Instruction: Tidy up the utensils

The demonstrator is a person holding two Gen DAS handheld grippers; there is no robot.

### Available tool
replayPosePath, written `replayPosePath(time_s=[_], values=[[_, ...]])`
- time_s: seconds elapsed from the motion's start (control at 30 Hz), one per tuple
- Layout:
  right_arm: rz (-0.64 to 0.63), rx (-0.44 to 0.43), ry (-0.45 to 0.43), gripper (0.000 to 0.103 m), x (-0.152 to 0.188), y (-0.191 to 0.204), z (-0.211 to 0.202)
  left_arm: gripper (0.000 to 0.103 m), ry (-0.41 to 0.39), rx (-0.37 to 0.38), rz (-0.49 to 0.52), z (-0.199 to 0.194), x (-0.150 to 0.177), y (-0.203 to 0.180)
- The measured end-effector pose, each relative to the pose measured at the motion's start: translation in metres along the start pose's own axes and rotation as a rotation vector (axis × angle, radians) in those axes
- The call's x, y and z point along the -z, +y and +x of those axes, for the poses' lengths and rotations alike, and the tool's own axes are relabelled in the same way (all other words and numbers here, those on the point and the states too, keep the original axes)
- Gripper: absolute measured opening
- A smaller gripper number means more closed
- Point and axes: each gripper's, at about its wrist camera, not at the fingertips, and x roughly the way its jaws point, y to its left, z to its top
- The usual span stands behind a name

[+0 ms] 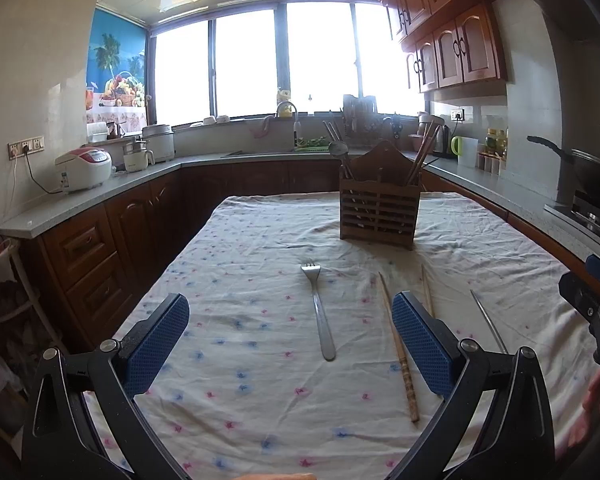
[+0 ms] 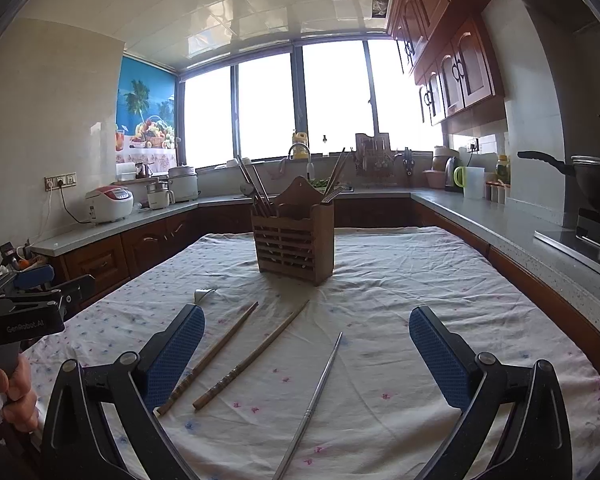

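The metal chopstick (image 2: pixel 320 404) lies nearest, running up the flowered cloth (image 2: pixel 400 280) between the fingers of the right gripper (image 2: pixel 306 354), whose jaws stand wide apart and hold nothing. Just left of it lie two wooden chopsticks (image 2: pixel 252 356), side by side and slightly splayed, one passing close beside the left blue pad (image 2: pixel 176 356). Further left a fork (image 1: pixel 318 308) rests flat, prongs pointing toward the wooden holder (image 1: pixel 380 210), framed by the left gripper (image 1: pixel 290 344), whose jaws are also apart and empty. The holder stands upright near the far middle of the table, well apart from the loose pieces, with some chopsticks and a spoon already standing in it.

Judging by this, the sorting is partly done: four pieces remain on the cloth, and neither gripper has yet committed to one. The next move likely calls for lowering a gripper over one thin piece, closing across its shaft, and lifting it clear. Thin rods lying flat on wrinkled cloth may roll or slip from the pads.
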Motion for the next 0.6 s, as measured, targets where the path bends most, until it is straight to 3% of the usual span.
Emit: replayPosePath(time_s=[0.6], values=[[0.018, -0.017, -0.002, 0.103, -0.0028, -0.0029, -0.0001, 0.103, 0.004, 0.003, 0.007, 0.0013, 0.0025, -0.0007]])
